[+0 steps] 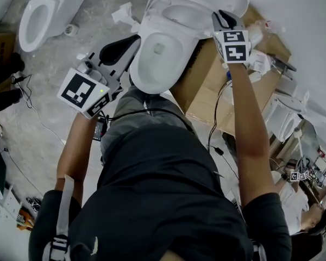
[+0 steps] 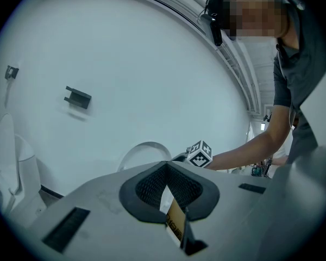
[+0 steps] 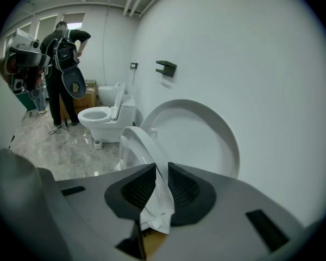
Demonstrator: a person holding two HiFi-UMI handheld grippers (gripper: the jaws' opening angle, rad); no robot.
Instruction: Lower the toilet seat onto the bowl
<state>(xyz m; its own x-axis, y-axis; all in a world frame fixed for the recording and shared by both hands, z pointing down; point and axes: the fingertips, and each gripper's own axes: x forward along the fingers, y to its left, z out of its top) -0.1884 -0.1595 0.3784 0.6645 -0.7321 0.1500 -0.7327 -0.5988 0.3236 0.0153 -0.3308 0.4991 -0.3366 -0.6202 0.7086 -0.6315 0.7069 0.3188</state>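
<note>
The right tongs [image 3: 158, 185] were clamped on the front rim of the toilet seat [image 3: 136, 145]. The seat stood partway up, clear of the lid [image 3: 206, 140] that leaned on the wall, and not yet on the bowl [image 1: 148, 76]. Holding the free edge, I'd say, allowed it to be eased down rather than dropped. The left tongs [image 2: 166, 173] hung closed and empty beside the bowl, out of the way.

White toilet seat [image 3: 145, 155], brown cardboard box [image 1: 205, 88], grey mottled floor [image 1: 41, 86]
</note>
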